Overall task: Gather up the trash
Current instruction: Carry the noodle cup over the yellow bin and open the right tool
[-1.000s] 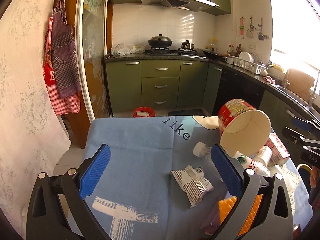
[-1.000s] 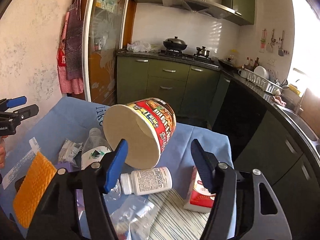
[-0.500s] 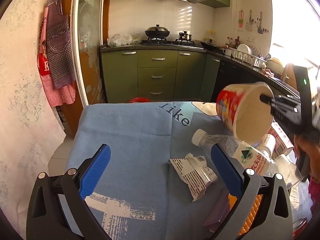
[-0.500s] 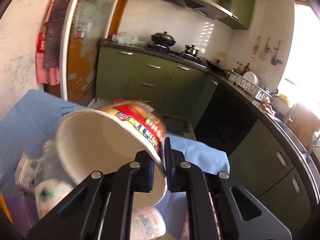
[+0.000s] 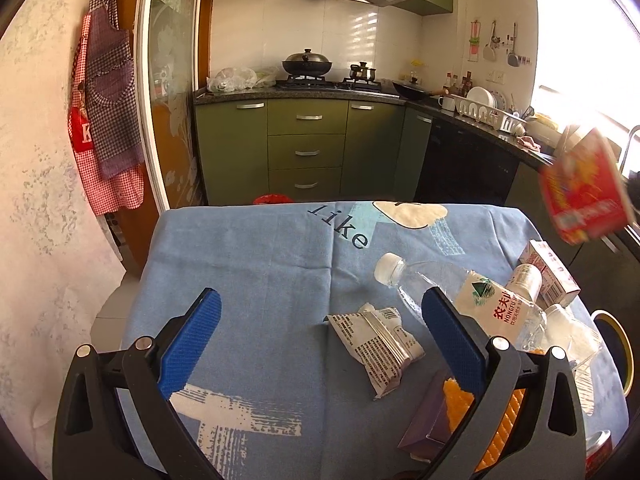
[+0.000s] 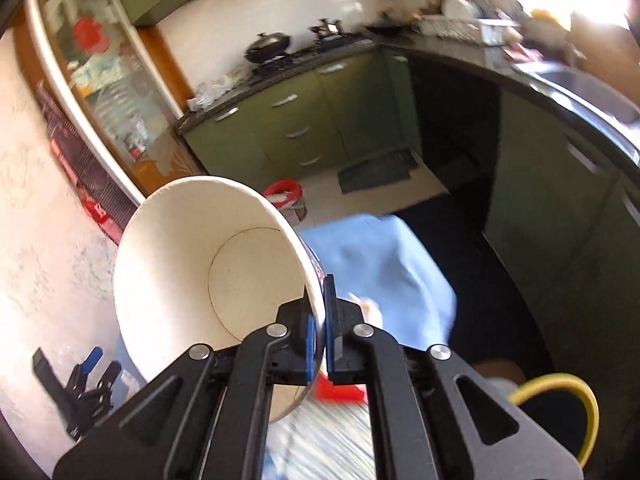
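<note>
Pinching the rim of the noodle cup (image 6: pixel 208 264), the right gripper (image 6: pixel 318 332) holds it up beside the blue table (image 5: pixel 256 280), while the left gripper (image 5: pixel 316 340) hangs spread wide above a crumpled wrapper (image 5: pixel 376 344).

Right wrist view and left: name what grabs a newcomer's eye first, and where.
The noodle cup fills the middle of the right wrist view, its rim pinched by the right gripper and its white inside facing the camera. In the left view, trash crowds the right of the blue cloth: a bottle on its side and a crumpled wrapper between the open left gripper's fingers.
</note>
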A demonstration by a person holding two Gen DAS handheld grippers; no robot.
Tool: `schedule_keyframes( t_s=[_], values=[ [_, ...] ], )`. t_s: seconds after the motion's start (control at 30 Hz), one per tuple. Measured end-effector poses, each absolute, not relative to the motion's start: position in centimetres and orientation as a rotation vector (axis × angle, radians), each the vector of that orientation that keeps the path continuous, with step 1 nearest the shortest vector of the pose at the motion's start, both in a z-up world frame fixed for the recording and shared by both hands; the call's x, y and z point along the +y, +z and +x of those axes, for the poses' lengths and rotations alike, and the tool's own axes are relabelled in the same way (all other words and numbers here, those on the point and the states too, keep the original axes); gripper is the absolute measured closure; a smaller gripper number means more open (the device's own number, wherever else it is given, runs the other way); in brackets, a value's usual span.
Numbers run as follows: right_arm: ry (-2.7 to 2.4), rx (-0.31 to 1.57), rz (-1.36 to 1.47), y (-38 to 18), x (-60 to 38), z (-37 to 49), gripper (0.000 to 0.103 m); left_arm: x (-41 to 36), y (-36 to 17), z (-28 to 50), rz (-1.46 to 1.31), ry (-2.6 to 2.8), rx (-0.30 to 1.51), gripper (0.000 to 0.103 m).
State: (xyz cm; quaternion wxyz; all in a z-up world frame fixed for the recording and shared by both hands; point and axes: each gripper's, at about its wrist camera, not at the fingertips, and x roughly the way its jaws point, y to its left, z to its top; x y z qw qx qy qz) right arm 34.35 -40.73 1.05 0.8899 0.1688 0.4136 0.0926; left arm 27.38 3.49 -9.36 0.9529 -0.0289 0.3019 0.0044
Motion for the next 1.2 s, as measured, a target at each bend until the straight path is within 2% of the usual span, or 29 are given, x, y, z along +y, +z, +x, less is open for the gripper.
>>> schedule_keyframes(
  t_s=[0.13, 0.27, 0.4, 0.57, 0.63, 0.67, 0.7, 0.73, 0.97, 1.07, 1.2],
  values=[
    [0.015, 0.909, 0.401, -0.1, -49.0, 28.3, 0.099, 3.2, -9.1, 27.1, -0.053, 0.002, 0.604, 0.004],
    [-0.151, 1.008, 0.495, -4.3, -56.3, 23.6, 0.099, 2.8, -9.2, 27.1, -0.051, -0.002, 0.609, 0.004],
    [-0.231, 1.113, 0.558, -8.8, -60.2, 22.5, 0.098, 2.8, -9.4, 27.3, -0.048, -0.003, 0.620, 0.004],
    [-0.259, 1.185, 0.577, -13.8, -60.3, 23.7, 0.097, 2.7, -9.4, 27.3, -0.044, 0.003, 0.619, 0.004],
    [-0.262, 1.225, 0.571, -15.4, -59.9, 24.5, 0.089, 2.7, -9.6, 27.4, -0.046, 0.000, 0.622, 0.004],
    [-0.303, 1.230, 0.567, -16.1, -60.2, 24.9, 0.083, 2.6, -9.7, 27.4, -0.044, 0.000, 0.625, 0.004],
    [-0.326, 1.227, 0.560, -16.3, -60.4, 24.9, 0.069, 2.5, -9.7, 27.4, -0.042, -0.001, 0.629, 0.004],
    [-0.347, 1.221, 0.551, -16.2, -60.6, 25.0, 0.066, 2.4, -9.8, 27.4, -0.040, -0.004, 0.634, 0.004],
    [-0.301, 1.155, 0.495, -14.0, -58.4, 23.0, 0.063, 1.5, -9.8, 27.4, -0.034, -0.040, 0.664, 0.004],
    [-0.246, 1.132, 0.471, -12.9, -56.5, 22.7, 0.057, 0.6, -9.5, 27.2, -0.043, -0.076, 0.722, 0.004],
    [-0.190, 1.116, 0.437, -12.3, -54.8, 22.1, 0.057, -1.1, -8.6, 25.7, -0.047, -0.130, 0.798, 0.004]
  ],
)
